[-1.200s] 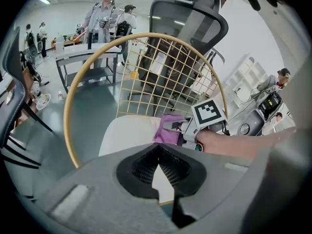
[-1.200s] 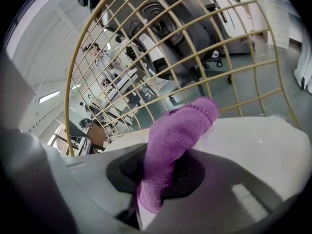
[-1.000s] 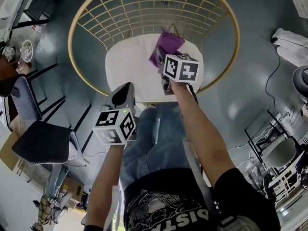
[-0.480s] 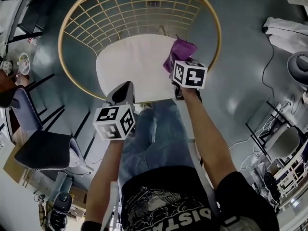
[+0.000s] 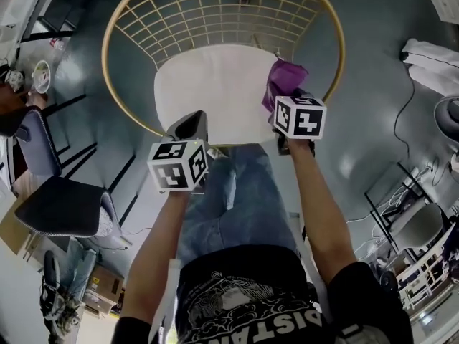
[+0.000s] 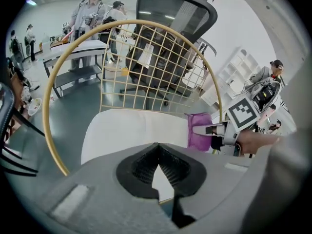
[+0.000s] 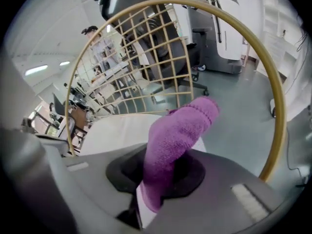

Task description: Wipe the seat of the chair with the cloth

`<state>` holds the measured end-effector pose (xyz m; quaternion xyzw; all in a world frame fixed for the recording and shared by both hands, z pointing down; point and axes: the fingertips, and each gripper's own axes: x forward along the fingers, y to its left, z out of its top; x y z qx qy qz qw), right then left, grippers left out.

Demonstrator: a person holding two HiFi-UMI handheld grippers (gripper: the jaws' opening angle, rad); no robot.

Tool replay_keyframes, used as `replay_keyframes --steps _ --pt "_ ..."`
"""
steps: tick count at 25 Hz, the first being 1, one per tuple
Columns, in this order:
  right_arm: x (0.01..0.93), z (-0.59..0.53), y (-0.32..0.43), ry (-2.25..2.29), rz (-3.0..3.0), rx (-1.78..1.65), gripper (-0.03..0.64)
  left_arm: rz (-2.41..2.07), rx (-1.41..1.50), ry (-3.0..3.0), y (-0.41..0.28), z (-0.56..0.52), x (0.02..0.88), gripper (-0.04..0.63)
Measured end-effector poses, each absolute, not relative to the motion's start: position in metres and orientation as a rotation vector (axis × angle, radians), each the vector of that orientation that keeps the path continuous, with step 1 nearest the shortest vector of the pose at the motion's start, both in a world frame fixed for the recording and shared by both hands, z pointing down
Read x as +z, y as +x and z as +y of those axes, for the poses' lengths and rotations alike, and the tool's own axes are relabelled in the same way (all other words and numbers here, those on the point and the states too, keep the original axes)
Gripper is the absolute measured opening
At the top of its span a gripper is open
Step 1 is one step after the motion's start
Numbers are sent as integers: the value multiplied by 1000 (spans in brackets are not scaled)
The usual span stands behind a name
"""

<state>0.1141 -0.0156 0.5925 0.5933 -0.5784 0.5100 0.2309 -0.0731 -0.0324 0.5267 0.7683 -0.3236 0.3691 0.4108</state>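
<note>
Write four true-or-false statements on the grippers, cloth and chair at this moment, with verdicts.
1. The right gripper grips the purple cloth. True.
2. The cloth is at the left side of the white seat. False: in the head view it is at the seat's right edge.
3. The left gripper holds a second cloth. False: its jaws are together with nothing between them.
4. The chair has a gold wire-grid back. True.
</note>
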Motion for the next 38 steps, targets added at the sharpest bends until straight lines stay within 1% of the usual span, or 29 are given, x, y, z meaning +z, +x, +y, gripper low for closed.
replay_keyframes --steps 3,7,15,19,26,38 --pt "578 -23 76 1567 -1763 1459 64 -862 940 1918 -86 -31 533 -5" --pt "562 -50 3 1402 -1937 1516 64 -943 915 1894 -117 -45 527 -6" --pt "565 -73 -131 1093 -2151 1559 64 -1083 877 1809 -177 -33 531 -6" --pt "567 -92 -178 1008 -2185 1609 64 -1115 884 1731 -203 -34 514 -6" --pt "584 -89 -192 1048 -2128 1672 64 -1129 888 1706 -222 -21 515 -6" --pt "605 -66 -139 1169 -2013 1653 64 -1023 928 1771 -189 -26 523 -6"
